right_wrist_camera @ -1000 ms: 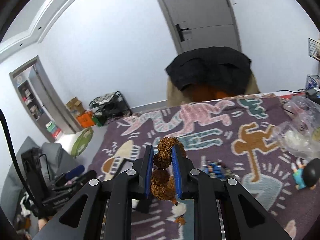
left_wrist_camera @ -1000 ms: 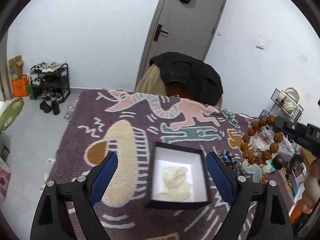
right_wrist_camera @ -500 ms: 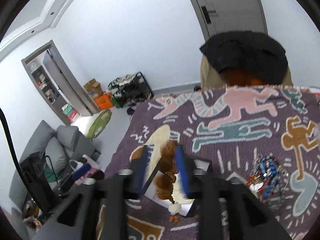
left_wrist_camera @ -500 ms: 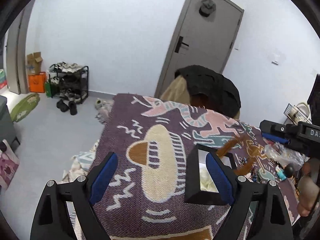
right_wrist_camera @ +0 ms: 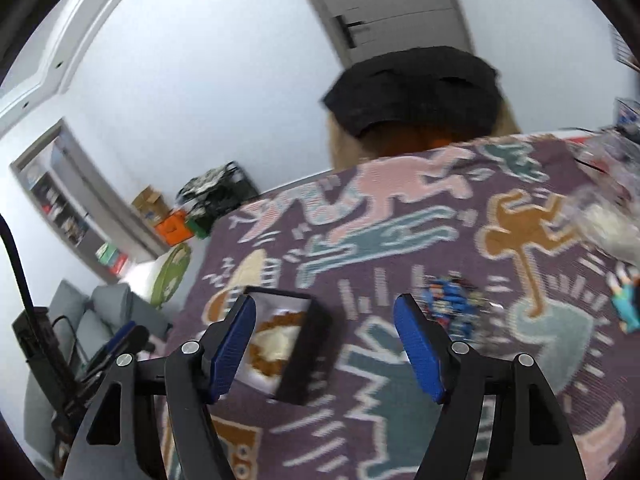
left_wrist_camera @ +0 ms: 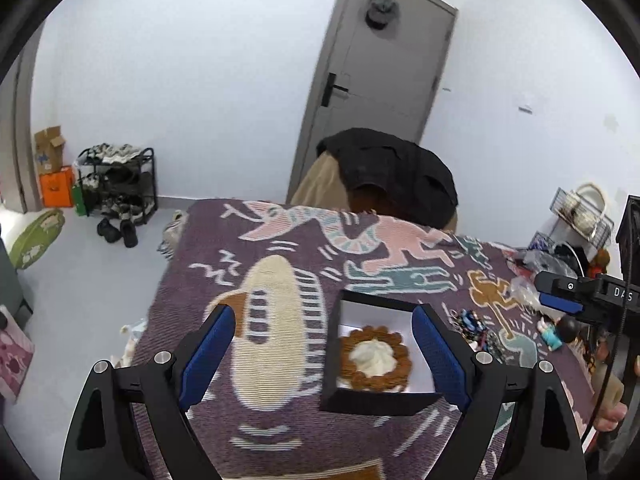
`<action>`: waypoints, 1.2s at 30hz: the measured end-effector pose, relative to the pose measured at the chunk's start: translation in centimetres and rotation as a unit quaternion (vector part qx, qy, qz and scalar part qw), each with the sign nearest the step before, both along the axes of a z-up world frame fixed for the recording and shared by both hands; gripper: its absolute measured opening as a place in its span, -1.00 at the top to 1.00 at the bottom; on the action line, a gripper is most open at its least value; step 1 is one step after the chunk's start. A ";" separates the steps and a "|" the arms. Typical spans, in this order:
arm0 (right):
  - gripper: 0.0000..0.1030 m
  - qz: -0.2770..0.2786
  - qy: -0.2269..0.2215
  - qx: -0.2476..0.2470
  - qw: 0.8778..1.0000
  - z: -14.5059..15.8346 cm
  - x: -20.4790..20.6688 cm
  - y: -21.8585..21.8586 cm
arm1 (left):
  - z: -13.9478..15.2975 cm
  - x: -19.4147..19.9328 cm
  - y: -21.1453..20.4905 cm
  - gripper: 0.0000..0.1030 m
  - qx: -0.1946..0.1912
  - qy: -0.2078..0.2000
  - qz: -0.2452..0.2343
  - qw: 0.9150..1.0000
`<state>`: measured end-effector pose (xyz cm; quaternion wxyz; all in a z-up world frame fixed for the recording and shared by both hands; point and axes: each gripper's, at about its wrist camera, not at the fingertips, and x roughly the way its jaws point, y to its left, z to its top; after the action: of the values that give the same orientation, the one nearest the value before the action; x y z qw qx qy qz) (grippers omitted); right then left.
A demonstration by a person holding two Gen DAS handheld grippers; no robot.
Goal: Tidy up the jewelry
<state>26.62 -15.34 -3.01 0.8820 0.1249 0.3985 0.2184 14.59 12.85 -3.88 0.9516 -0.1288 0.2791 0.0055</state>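
A black open box [left_wrist_camera: 335,360] with a white lining sits on the patterned purple blanket [left_wrist_camera: 280,432]. A brown bead bracelet [left_wrist_camera: 376,376] lies in it as a ring around a pale cloth. My left gripper [left_wrist_camera: 322,354] is open and empty, its right finger [left_wrist_camera: 436,356] next to the box's right side. My right gripper [right_wrist_camera: 326,346] is open and empty, above the blanket to the right of the box [right_wrist_camera: 306,354]; the bracelet [right_wrist_camera: 268,364] shows inside. It also shows at the right edge of the left wrist view [left_wrist_camera: 576,294]. A pile of blue beaded jewelry [right_wrist_camera: 452,304] lies on the blanket.
A small toy figure [left_wrist_camera: 556,330] and clear plastic bags [left_wrist_camera: 524,292] lie at the blanket's right. A chair draped with a black jacket [left_wrist_camera: 388,176] stands behind the table. A shoe rack [left_wrist_camera: 116,184] is by the far wall.
My right gripper opened and let the brown bracelet go into the box, then drew back to the right. The left gripper's view swung back toward the box.
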 end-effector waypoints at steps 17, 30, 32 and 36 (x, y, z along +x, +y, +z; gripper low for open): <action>-0.37 -0.069 0.045 0.013 0.997 -5.3 -0.8 -10.3 | -0.2 4.3 -12.4 -0.75 0.048 0.026 -0.120 0.991; 0.12 -0.049 0.113 -0.020 0.992 -11.5 2.0 -9.1 | -1.6 6.6 -16.6 -0.64 0.063 0.064 -0.161 0.983; 0.19 -0.050 0.104 -0.034 0.993 -11.9 2.2 -8.4 | -1.9 7.0 -16.8 -0.55 0.067 0.070 -0.164 0.982; 0.80 -0.054 0.095 -0.066 0.992 -12.1 2.2 -7.8 | -2.5 7.8 -17.4 -0.39 0.061 0.081 -0.168 0.980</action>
<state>28.80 -23.17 -15.11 0.8570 0.1080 0.4864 0.1315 22.41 -4.55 -6.41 0.9190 -0.0204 0.3724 -0.1273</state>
